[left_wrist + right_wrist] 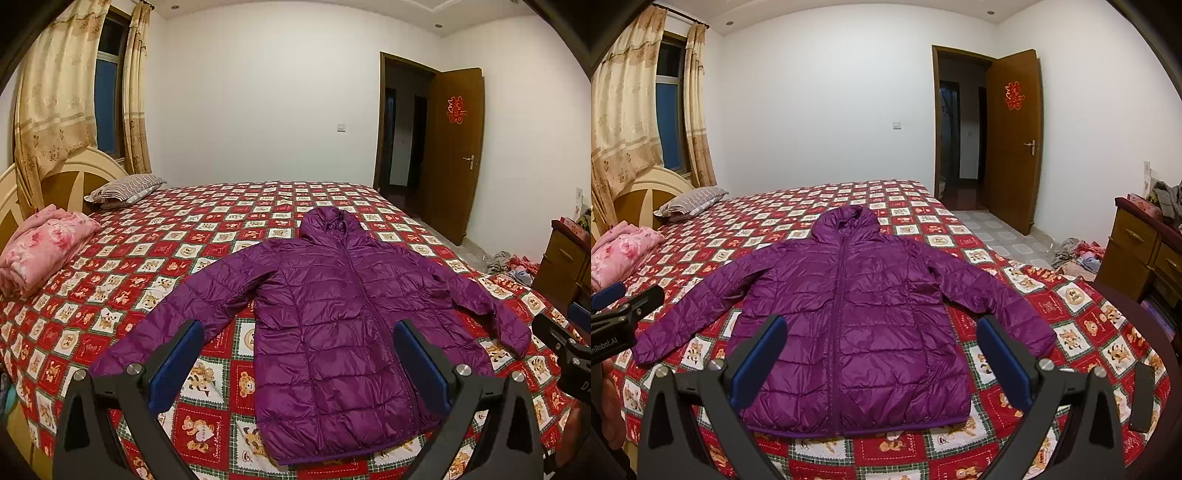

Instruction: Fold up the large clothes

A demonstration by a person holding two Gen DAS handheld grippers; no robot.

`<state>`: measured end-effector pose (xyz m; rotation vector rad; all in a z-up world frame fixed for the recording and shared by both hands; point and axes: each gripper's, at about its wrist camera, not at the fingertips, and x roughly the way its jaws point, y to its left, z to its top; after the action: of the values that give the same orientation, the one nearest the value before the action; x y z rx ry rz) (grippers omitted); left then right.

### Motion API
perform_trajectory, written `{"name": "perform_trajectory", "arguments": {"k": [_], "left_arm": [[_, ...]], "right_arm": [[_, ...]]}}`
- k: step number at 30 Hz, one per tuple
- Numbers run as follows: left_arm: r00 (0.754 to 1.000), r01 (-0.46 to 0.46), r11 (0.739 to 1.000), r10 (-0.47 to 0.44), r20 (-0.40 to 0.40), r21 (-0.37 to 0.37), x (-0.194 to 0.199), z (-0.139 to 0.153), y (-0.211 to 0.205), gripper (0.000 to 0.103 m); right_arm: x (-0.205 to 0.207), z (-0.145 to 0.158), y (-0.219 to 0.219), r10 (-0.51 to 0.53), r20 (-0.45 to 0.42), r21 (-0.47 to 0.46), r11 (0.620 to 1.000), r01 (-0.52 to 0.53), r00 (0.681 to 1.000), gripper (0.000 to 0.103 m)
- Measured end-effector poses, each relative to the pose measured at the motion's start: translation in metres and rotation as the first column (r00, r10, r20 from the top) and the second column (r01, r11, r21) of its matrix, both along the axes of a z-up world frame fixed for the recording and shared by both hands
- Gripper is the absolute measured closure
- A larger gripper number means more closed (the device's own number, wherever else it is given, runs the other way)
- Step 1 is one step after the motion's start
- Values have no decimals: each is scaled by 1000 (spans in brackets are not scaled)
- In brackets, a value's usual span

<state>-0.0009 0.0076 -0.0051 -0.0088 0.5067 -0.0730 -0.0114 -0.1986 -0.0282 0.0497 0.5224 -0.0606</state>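
Jacket (857, 314) flat beyond open tool (882, 354).

- Purple hooded puffer jacket (849, 306) lies flat, front up and zipped, on the bed (1071, 295), sleeves spread to both sides, hood toward the far wall.
- Right claw (882, 354) held above the jacket's lower half, fingers wide apart, gripping nothing.
- Left claw (613, 306) visible at the left edge; state unclear.
- Pink folded bedding (620, 254) and striped pillow (690, 201) lie near the headboard.
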Motion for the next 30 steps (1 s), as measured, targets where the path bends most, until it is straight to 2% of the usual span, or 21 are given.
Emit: {"name": "perform_trajectory", "arguments": {"k": [30], "left_arm": [[1000, 5, 1000, -5, 5, 1, 8, -2, 0, 1]], "right_arm": [[5, -4, 6, 5, -12, 4, 1000, -5, 1000, 0]]}}
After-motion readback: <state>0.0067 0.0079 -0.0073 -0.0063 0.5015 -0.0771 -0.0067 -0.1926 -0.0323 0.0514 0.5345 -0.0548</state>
